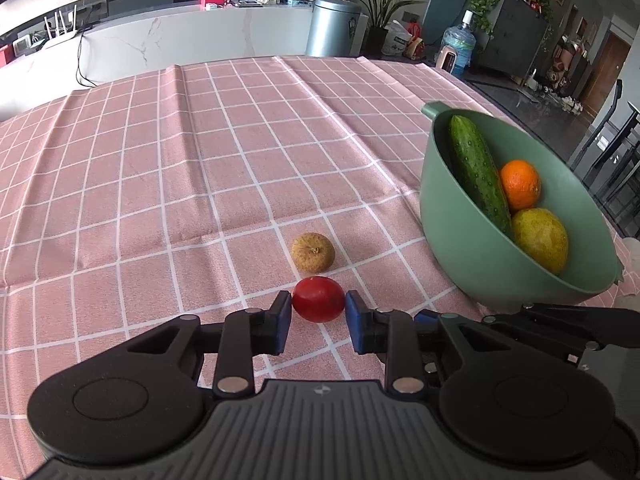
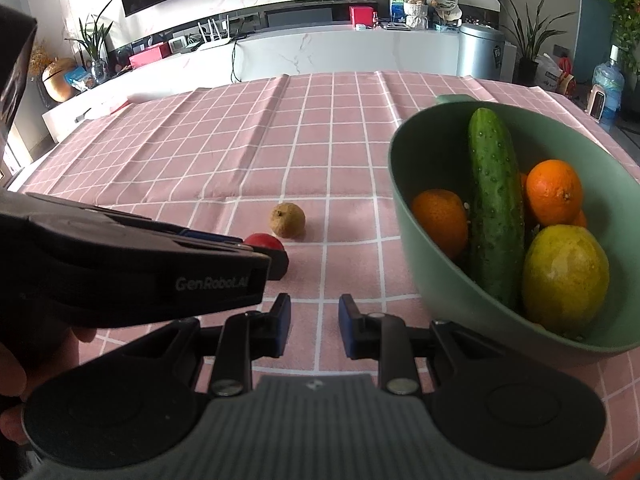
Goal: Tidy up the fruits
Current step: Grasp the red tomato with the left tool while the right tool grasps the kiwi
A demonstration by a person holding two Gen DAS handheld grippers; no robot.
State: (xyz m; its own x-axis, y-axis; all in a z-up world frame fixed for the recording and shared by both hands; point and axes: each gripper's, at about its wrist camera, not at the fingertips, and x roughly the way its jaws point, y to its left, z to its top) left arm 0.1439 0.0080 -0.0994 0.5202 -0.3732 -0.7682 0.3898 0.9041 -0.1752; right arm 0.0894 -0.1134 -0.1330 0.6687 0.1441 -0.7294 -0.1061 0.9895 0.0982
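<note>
The pink checked tablecloth (image 1: 180, 160) carries everything, and on its right side stands the green bowl (image 1: 448, 216), already the collecting place for a cucumber (image 1: 476, 168), an orange (image 1: 520, 184) and a yellow-green fruit (image 1: 540, 240). Two pieces remain on the cloth: a brown rough-skinned fruit (image 1: 313, 252) and, just in front of it, a small red fruit (image 1: 318, 299). The left gripper (image 1: 318, 308) brackets the red fruit, pads touching or nearly so, probably closing to lift it. The right gripper (image 2: 315, 322) hangs parted and empty beside the bowl.
</note>
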